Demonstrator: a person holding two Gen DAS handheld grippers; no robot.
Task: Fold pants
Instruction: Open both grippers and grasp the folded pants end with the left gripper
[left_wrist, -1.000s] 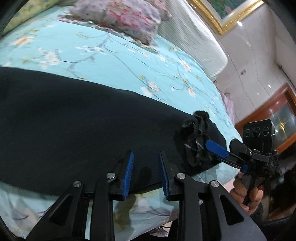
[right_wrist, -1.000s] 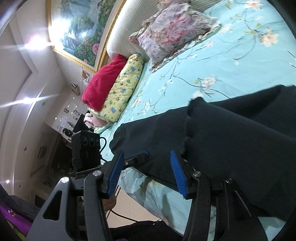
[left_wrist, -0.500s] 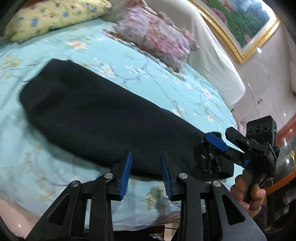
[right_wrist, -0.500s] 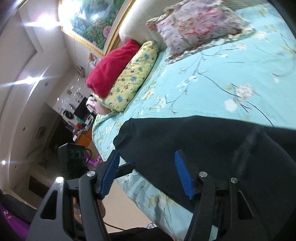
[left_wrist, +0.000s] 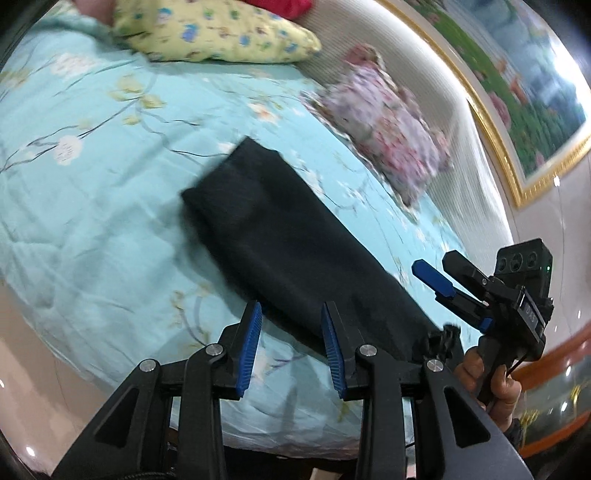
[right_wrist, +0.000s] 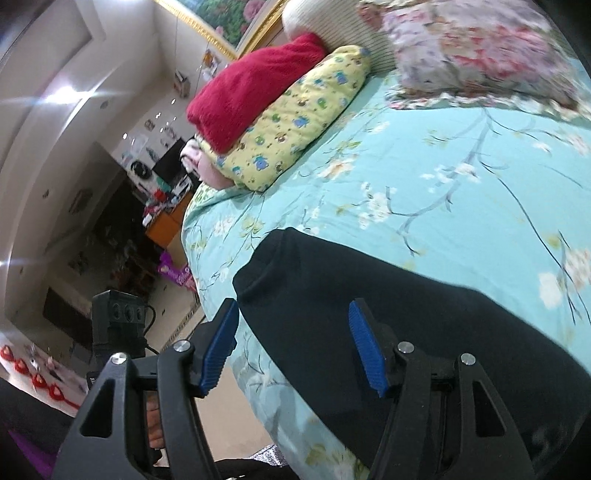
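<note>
Black pants (left_wrist: 288, 251) lie folded into a long narrow strip on the turquoise floral bedspread (left_wrist: 92, 192); they also show in the right wrist view (right_wrist: 388, 314). My left gripper (left_wrist: 291, 347) is open and empty, above the near edge of the strip. My right gripper (right_wrist: 295, 343) is open and empty, over the pants near their left end. In the left wrist view the right gripper (left_wrist: 439, 284) is seen from the side near the frayed hem end (left_wrist: 445, 338), its jaws apart and holding nothing.
A yellow patterned pillow (right_wrist: 295, 122), a red blanket (right_wrist: 251, 85) and a floral pillow (right_wrist: 472, 48) lie at the headboard. The bed edge (right_wrist: 229, 354) drops to the floor by my grippers. A cluttered dresser (right_wrist: 162, 206) stands beyond the bed's far side.
My right gripper let go of the bunched hem. Both grippers pulled back and up from the bed, so more of the pants strip and the pillows show.
</note>
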